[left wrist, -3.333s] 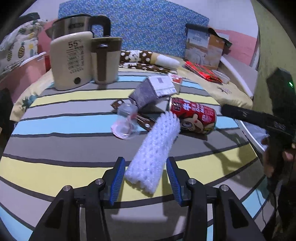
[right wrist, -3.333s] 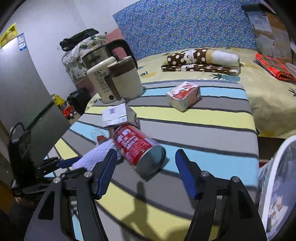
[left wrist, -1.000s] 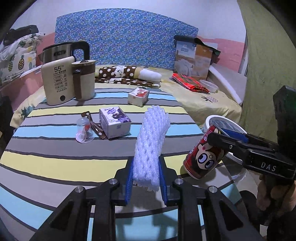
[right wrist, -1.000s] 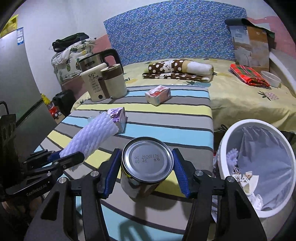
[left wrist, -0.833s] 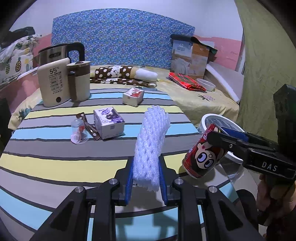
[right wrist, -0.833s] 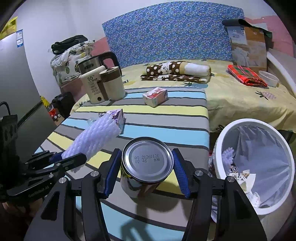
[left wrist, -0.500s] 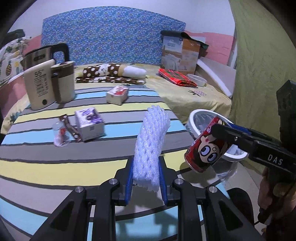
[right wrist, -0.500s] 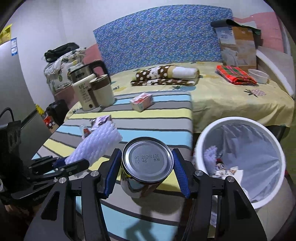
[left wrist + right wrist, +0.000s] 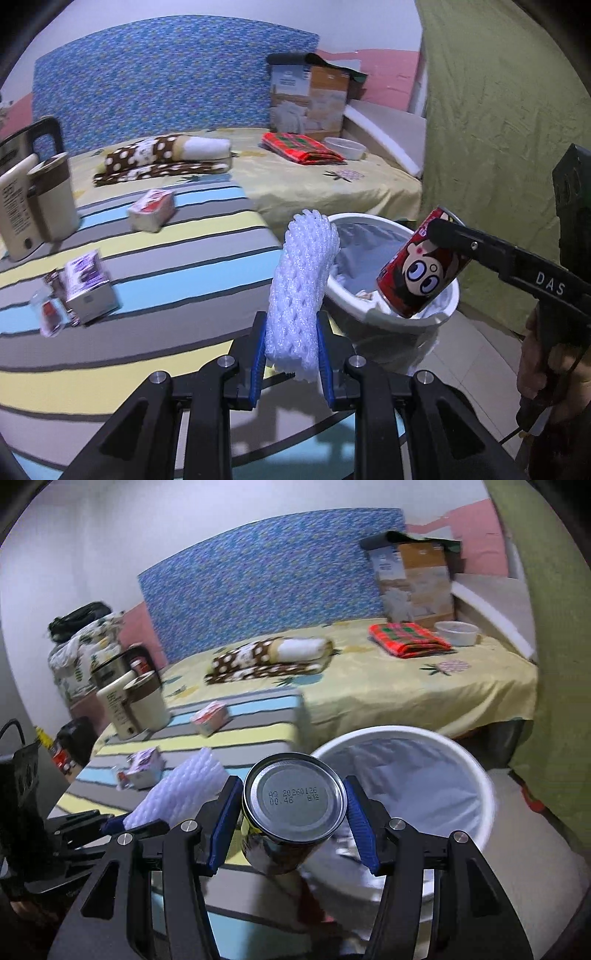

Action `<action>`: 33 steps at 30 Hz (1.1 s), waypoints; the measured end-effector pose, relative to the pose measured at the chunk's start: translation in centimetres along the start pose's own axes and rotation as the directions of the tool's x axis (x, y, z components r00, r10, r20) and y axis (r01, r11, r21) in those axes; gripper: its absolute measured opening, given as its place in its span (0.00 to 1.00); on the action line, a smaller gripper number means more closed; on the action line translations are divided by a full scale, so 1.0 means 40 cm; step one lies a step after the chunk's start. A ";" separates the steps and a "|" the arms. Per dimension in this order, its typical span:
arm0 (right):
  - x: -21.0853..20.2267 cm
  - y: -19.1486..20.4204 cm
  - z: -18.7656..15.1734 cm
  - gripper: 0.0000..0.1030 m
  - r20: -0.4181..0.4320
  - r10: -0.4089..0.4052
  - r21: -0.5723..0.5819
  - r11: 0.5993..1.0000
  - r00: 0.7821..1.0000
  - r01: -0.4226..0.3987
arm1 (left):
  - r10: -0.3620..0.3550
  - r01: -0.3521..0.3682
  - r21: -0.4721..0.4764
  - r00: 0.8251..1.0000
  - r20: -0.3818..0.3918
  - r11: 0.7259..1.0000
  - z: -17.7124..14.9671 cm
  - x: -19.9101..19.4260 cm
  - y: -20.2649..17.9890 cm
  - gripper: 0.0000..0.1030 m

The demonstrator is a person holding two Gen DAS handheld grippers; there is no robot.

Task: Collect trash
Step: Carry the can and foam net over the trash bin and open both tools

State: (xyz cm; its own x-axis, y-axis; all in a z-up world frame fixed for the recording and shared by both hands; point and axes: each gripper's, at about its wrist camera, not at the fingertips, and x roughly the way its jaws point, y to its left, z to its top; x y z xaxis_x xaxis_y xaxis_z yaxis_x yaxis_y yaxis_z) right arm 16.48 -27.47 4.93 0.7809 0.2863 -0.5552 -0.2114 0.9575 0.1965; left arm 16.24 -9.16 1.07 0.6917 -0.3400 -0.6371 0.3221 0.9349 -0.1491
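Observation:
My left gripper (image 9: 291, 350) is shut on a white foam fruit net (image 9: 303, 291), held upright above the table's right edge. My right gripper (image 9: 293, 812) is shut on a red cartoon drink can (image 9: 421, 269), whose silver end (image 9: 295, 794) faces the right wrist camera. The can hangs tilted over the near rim of the white lined trash bin (image 9: 391, 317), which stands on the floor beside the table; the bin also shows in the right wrist view (image 9: 476, 779). The foam net shows at the left there (image 9: 181, 794).
On the striped table (image 9: 166, 273) lie a purple-and-white box (image 9: 86, 288), a small clear plastic piece (image 9: 50, 314) and a red-and-white carton (image 9: 153, 208). A kettle and cream mug (image 9: 33, 206) stand at the far left. A bed (image 9: 332, 181) lies behind.
Both grippers have swung right toward the bin, carrying the net and the can. The can now hangs over the bin's rim.

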 end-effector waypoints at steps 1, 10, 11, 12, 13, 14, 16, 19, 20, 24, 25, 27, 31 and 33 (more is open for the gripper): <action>-0.004 -0.016 0.000 0.55 0.006 -0.017 0.011 1.000 1.000 0.017 | -0.004 0.004 0.004 1.000 0.000 1.000 0.002 0.004 -0.006 0.24; -0.008 -0.105 -0.009 0.55 0.013 -0.090 0.075 0.993 0.996 0.089 | -0.048 0.049 0.053 0.999 -0.026 0.997 0.034 0.076 -0.086 0.24; -0.007 -0.112 -0.011 0.55 0.012 -0.097 0.081 0.992 0.995 0.096 | -0.052 0.054 0.059 0.998 -0.031 0.997 0.037 0.087 -0.096 0.24; -0.004 -0.119 -0.011 0.55 0.010 -0.100 0.086 0.991 0.995 0.099 | -0.054 0.056 0.062 0.998 -0.033 0.997 0.039 0.092 -0.103 0.24; -0.002 -0.125 -0.011 0.55 0.008 -0.103 0.090 0.991 0.995 0.102 | -0.059 0.061 0.068 0.998 -0.038 0.996 0.042 0.103 -0.113 0.24; -0.002 -0.131 -0.012 0.55 0.006 -0.105 0.092 0.990 0.994 0.104 | -0.062 0.064 0.072 0.997 -0.041 0.995 0.043 0.110 -0.119 0.24; 0.003 -0.143 -0.015 0.55 -0.001 -0.112 0.099 0.989 0.994 0.111 | -0.068 0.072 0.080 0.996 -0.052 0.994 0.048 0.130 -0.134 0.24; 0.011 -0.155 -0.021 0.55 -0.012 -0.118 0.109 0.987 0.993 0.118 | -0.077 0.082 0.090 0.995 -0.065 0.993 0.053 0.159 -0.150 0.24; 0.013 -0.162 -0.022 0.55 -0.015 -0.119 0.111 0.987 0.993 0.120 | -0.079 0.085 0.094 0.994 -0.069 0.992 0.055 0.167 -0.154 0.24; 0.020 -0.177 -0.027 0.55 -0.026 -0.130 0.117 0.984 0.991 0.132 | -0.086 0.094 0.101 0.993 -0.080 0.990 0.060 0.191 -0.166 0.24; 0.023 -0.180 -0.028 0.55 -0.030 -0.132 0.118 0.984 0.991 0.135 | -0.089 0.097 0.101 0.992 -0.085 0.990 0.061 0.201 -0.169 0.24; 0.029 -0.185 -0.029 0.55 -0.037 -0.133 0.118 0.984 0.990 0.137 | -0.091 0.100 0.101 0.992 -0.091 0.990 0.063 0.214 -0.170 0.24; 0.041 -0.194 -0.034 0.55 -0.060 -0.140 0.111 0.983 0.988 0.146 | -0.101 0.112 0.108 0.990 -0.103 0.988 0.064 0.240 -0.179 0.25; 0.048 -0.199 -0.037 0.56 -0.076 -0.141 0.108 0.983 0.987 0.148 | -0.105 0.117 0.110 0.989 -0.104 0.987 0.063 0.248 -0.182 0.25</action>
State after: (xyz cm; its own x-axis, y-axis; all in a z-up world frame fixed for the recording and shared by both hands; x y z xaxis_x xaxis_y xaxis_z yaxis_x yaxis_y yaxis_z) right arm 18.80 -34.50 1.11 0.7558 0.1507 -0.6372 -0.0284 0.9798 0.1980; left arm 22.38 -19.58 -2.26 0.5828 -0.4240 -0.6932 0.4696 0.8720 -0.1386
